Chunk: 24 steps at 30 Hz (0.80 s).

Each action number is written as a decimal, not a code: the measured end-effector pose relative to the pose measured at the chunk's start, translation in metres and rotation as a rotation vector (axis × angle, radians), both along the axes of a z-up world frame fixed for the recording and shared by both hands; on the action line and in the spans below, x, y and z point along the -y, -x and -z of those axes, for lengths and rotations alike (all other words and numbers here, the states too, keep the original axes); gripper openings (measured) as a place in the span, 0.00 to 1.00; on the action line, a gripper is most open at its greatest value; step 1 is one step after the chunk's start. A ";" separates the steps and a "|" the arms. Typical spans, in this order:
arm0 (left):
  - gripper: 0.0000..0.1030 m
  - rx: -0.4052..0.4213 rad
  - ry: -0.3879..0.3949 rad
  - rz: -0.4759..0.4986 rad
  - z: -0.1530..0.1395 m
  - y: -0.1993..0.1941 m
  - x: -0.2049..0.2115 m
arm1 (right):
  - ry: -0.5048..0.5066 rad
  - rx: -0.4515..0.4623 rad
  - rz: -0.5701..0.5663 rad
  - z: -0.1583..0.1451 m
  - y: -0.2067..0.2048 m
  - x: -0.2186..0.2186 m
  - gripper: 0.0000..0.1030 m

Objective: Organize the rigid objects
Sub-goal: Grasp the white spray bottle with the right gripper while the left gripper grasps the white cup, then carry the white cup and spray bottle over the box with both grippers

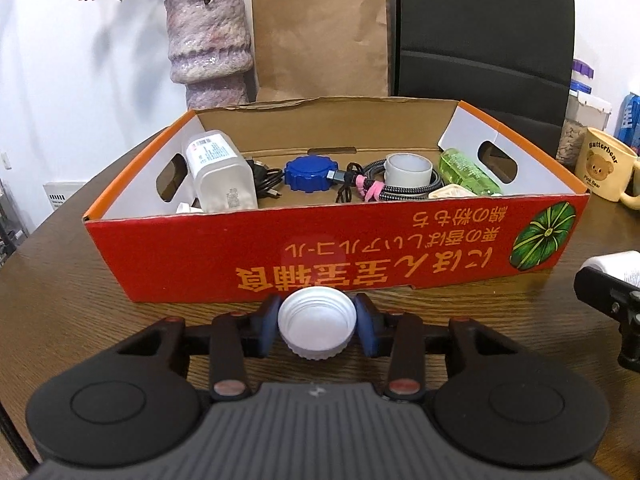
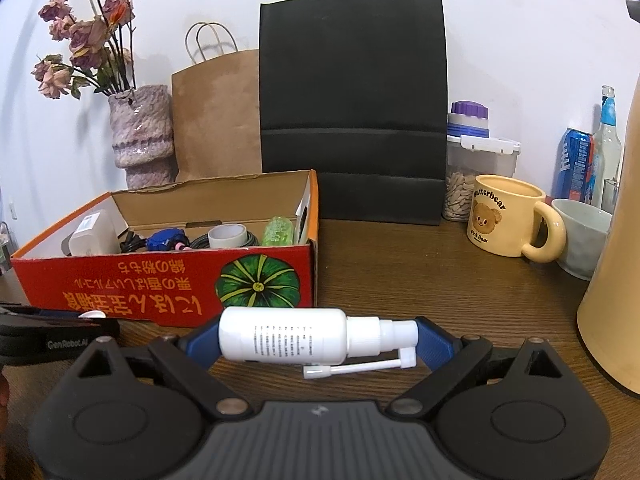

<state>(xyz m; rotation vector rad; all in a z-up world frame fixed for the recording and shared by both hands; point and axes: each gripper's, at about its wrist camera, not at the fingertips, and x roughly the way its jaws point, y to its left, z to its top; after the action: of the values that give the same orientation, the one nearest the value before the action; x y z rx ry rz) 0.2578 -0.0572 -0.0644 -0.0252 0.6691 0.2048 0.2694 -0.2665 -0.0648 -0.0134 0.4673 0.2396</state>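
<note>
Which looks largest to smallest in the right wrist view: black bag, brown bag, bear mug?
1. black bag
2. brown bag, partly hidden
3. bear mug, though nearer the camera

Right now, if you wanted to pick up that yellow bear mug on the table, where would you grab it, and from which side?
Probably the handle. The bear mug stands upright with its loop handle sticking out on the camera's right, towards the pale bowl. That gap looks tight, so coming down from above and closing the jaws across the loop seems the safest way in.
</note>
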 end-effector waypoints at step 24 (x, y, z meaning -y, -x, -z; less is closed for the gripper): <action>0.40 0.116 -0.023 0.063 -0.022 0.067 -0.018 | -0.008 0.094 -0.019 -0.020 0.045 -0.013 0.94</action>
<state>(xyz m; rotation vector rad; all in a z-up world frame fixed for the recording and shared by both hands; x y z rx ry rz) 0.1912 -0.0397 -0.0427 0.0060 0.5513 0.1490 0.2240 -0.2538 -0.0447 -0.0215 0.3730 0.2580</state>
